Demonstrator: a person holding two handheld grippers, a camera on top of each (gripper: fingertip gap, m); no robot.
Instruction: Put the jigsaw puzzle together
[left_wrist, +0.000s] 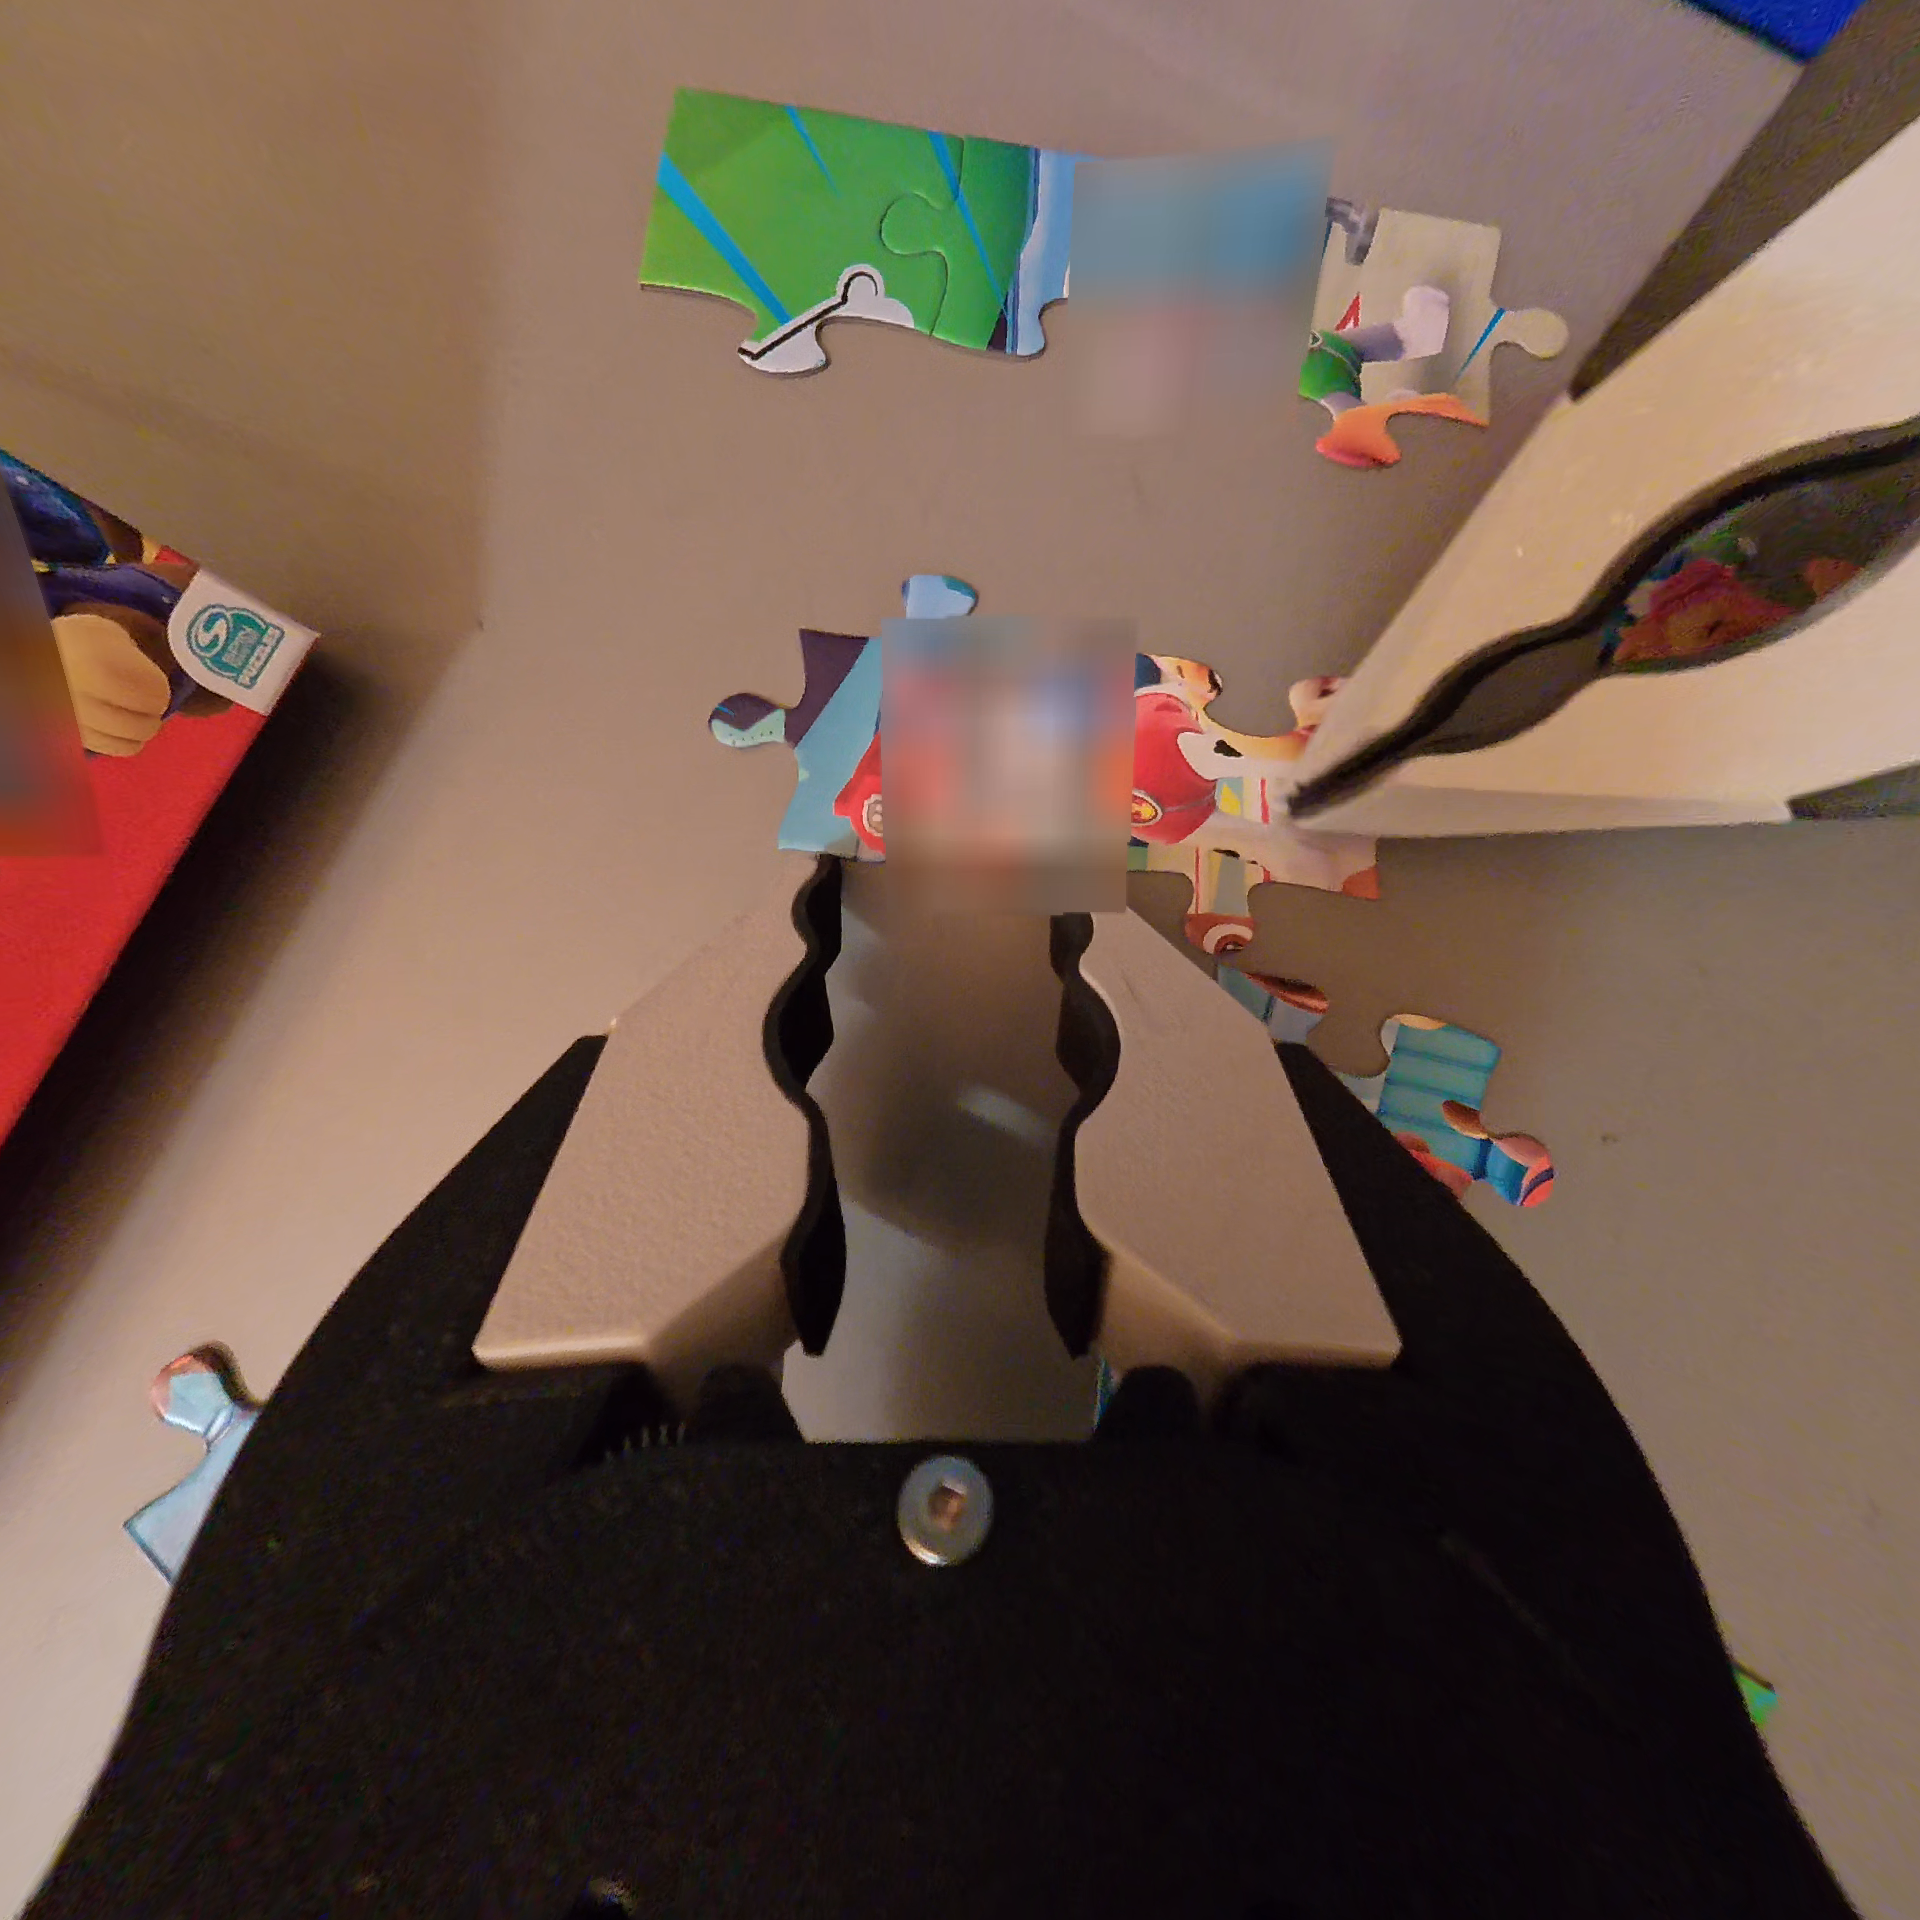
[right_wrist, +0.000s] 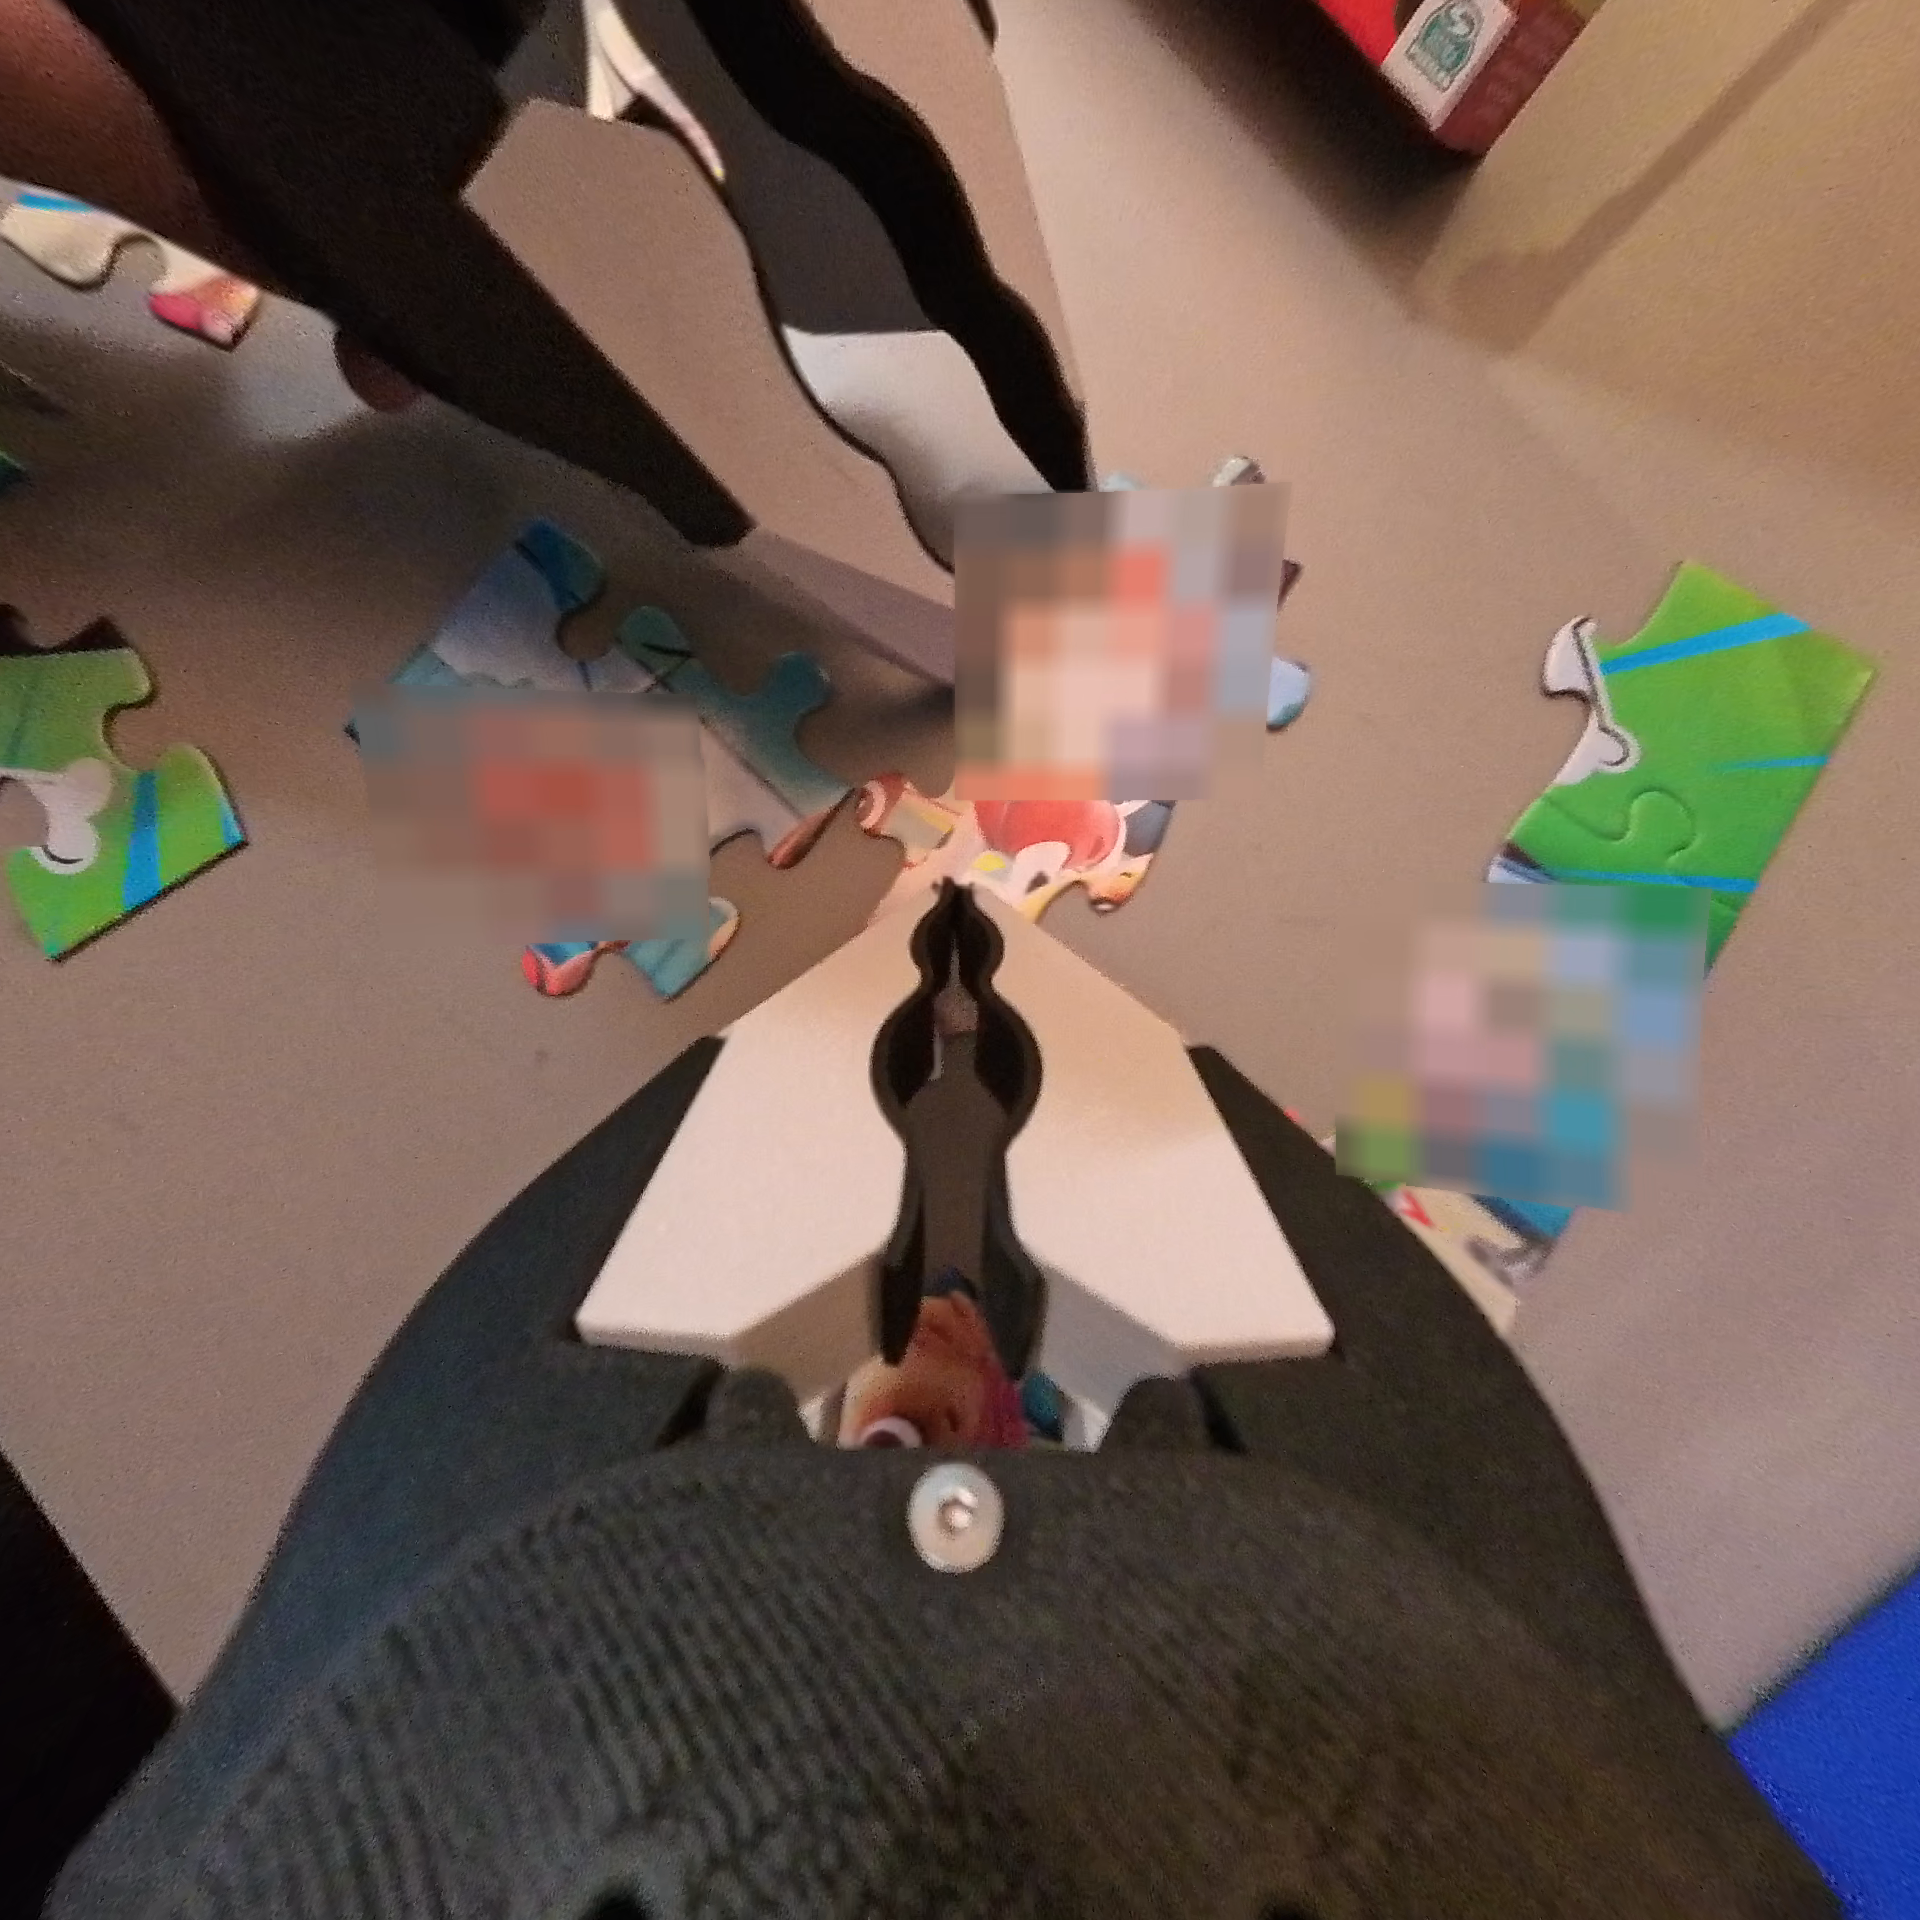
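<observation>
Joined colourful cardboard jigsaw cluster (left_wrist: 1195, 790) lay on grey table (left_wrist: 416, 987); other pieces loose. Left gripper (left_wrist: 951, 883) wide, empty; right gripper (right_wrist: 951, 899) closed, empty, tip at cluster.

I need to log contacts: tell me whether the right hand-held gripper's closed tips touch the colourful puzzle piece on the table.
Touching. In the left wrist view, the right hand-held gripper has its closed tips resting on the puzzle piece.

Bare grey tabletop (left_wrist: 468, 935) open left of central cartoon cardboard puzzle cluster (left_wrist: 1226, 790); red cardboard box (left_wrist: 125, 894) blocks far left; right hand-held gripper (left_wrist: 1299, 805) crowds cluster's right edge.
</observation>
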